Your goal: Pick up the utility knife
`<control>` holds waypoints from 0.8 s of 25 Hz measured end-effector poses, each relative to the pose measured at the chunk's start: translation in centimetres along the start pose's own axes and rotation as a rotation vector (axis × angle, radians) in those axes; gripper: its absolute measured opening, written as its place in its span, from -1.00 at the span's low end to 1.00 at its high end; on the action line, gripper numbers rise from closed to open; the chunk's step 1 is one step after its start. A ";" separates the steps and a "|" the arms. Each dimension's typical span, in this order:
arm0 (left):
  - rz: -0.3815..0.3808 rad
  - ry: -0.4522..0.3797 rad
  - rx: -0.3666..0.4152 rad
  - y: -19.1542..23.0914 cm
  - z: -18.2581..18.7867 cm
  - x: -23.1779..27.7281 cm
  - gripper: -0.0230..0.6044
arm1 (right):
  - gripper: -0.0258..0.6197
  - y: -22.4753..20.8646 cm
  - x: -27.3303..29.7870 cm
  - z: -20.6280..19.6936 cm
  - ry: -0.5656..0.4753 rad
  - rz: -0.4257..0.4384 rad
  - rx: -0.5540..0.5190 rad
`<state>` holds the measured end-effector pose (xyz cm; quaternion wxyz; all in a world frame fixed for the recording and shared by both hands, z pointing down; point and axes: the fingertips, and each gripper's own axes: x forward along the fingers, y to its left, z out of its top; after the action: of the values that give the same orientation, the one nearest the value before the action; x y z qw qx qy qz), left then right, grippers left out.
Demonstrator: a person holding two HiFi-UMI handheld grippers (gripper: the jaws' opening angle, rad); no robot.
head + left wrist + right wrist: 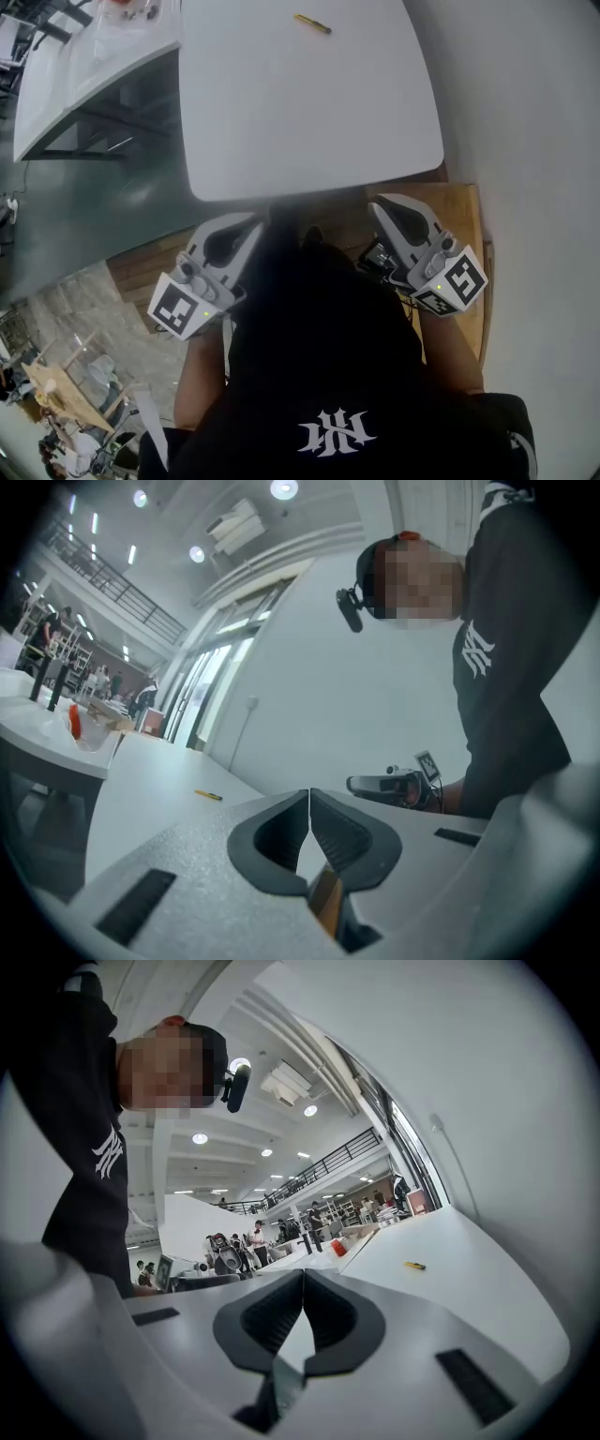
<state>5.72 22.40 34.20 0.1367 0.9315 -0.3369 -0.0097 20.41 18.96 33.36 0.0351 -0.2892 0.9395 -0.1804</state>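
Note:
A yellow utility knife lies alone on the white table, near its far edge. It shows small in the left gripper view as the utility knife and in the right gripper view as the utility knife. My left gripper is held below the table's near edge, jaws touching, nothing between them. My right gripper is level on the other side of the person's body, also shut and empty. Both are far from the knife. In its own view the left gripper has its tips together, as does the right gripper.
A second white table stands to the left with a clear bag and a red item on it. A wooden platform lies under the person's feet. A white wall runs along the right. People stand far off in the hall.

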 end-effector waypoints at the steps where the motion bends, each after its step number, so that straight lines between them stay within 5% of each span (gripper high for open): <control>1: 0.001 -0.013 -0.002 2.0 0.3 0.0 -0.90 | -0.91 -0.5 1.4 0.1 0.007 -0.003 -0.001; 5: -0.022 -0.038 0.000 7.3 1.7 -0.2 -0.90 | -0.91 -1.1 6.4 1.1 0.053 -0.011 -0.036; 20: -0.184 -0.019 -0.020 12.4 2.9 0.2 -0.90 | -0.91 -0.3 9.9 4.2 0.110 -0.160 -0.151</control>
<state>-2.22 12.43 34.70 0.1412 0.9570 -0.2511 -0.0341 13.04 11.87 29.91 -0.0526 -0.3548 0.9248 -0.1270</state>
